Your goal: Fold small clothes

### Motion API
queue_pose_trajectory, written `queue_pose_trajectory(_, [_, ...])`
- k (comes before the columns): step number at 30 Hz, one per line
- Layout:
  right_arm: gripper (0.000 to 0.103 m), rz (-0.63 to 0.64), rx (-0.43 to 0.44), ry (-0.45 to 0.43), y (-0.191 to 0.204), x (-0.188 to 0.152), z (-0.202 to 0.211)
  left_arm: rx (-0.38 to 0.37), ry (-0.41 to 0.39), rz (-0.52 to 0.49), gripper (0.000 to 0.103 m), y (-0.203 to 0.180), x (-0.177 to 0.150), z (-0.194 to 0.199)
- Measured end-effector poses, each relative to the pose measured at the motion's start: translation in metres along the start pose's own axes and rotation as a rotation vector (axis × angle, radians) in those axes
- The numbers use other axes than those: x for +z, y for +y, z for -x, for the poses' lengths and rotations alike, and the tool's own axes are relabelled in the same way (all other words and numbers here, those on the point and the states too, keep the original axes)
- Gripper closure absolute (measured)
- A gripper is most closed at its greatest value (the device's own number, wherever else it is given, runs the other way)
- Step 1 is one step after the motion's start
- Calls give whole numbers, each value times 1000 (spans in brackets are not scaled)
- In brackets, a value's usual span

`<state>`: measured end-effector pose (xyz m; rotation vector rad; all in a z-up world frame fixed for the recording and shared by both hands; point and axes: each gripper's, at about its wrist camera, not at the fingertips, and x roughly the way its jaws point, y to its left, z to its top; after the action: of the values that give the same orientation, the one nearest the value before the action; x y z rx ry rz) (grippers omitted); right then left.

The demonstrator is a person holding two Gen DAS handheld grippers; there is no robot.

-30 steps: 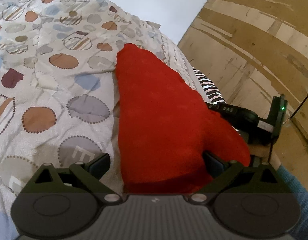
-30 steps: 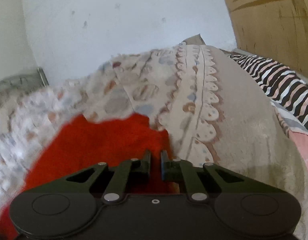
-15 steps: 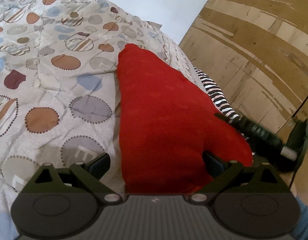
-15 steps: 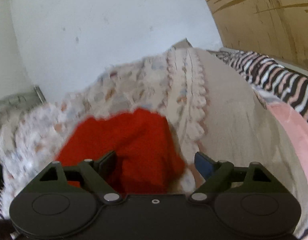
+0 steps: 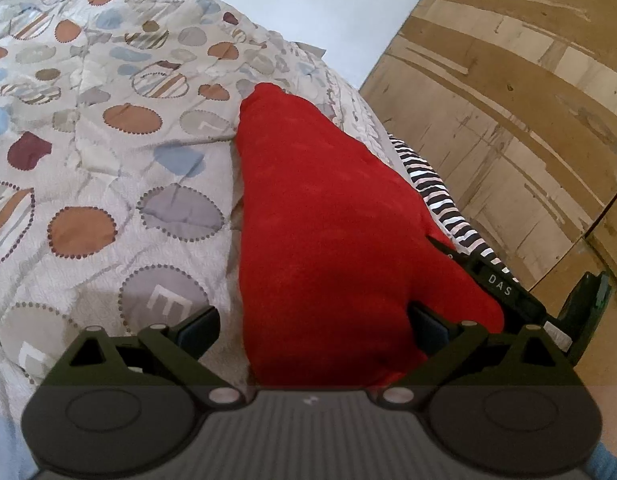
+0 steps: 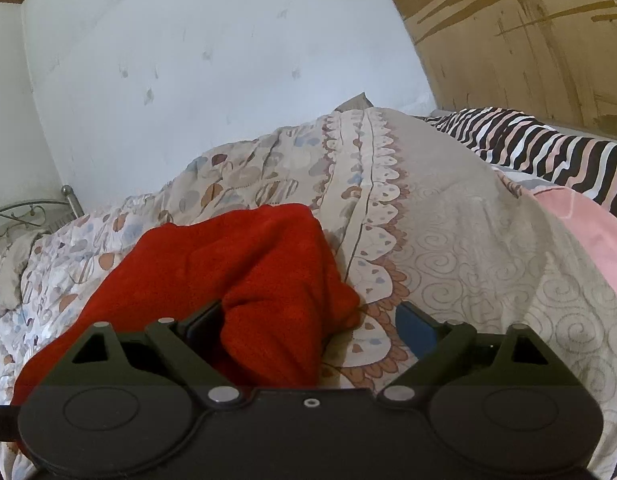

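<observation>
A small red fleece garment (image 5: 328, 232) lies folded in a long wedge on the patterned bedspread (image 5: 108, 184). My left gripper (image 5: 312, 328) is open, its jaws wide on either side of the garment's near end, not gripping it. In the right wrist view the same red garment (image 6: 244, 280) lies bunched on the bed. My right gripper (image 6: 308, 328) is open, with a fold of the cloth between the spread jaws near the left finger. The right gripper's black body (image 5: 504, 288) shows at the garment's right edge in the left wrist view.
A black, white and pink striped cloth (image 6: 548, 148) and a pink cloth (image 6: 580, 224) lie along the bed's right side. A wooden panel wall (image 5: 508, 100) stands to the right, a white wall (image 6: 208, 80) behind. A metal bed frame (image 6: 28, 212) is at far left.
My right gripper was shut on the red garment's edge and has opened wide, letting the cloth rest on the bed. My left gripper stayed open and almost still.
</observation>
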<state>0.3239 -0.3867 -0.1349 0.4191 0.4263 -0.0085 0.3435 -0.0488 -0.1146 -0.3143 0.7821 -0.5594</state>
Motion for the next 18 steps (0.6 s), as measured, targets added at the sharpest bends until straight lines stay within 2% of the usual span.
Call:
queue_pose_trajectory(5, [9, -39, 19, 2, -2, 4, 5, 2, -2, -6, 1, 1, 0, 0])
queue_pose_trajectory(7, [0, -108, 43, 3, -5, 12, 11, 2, -1, -7, 0, 2, 1, 0])
queue_pose_trajectory(10, [1, -201, 113, -43, -8, 26, 13, -4, 0, 3, 0, 3, 1, 0])
queue_pose_trajectory(12, [1, -175, 90, -43, -5, 37, 5, -1, -4, 2, 0, 2, 0, 1])
queue_pose_trajectory(15, [1, -93, 32, 15, -1, 45, -18, 2, -7, -2, 0, 2, 0, 1])
queue_pose_trajectory(18, [0, -89, 44, 96, -10, 38, -41, -3, -7, -9, 0, 2, 0, -1])
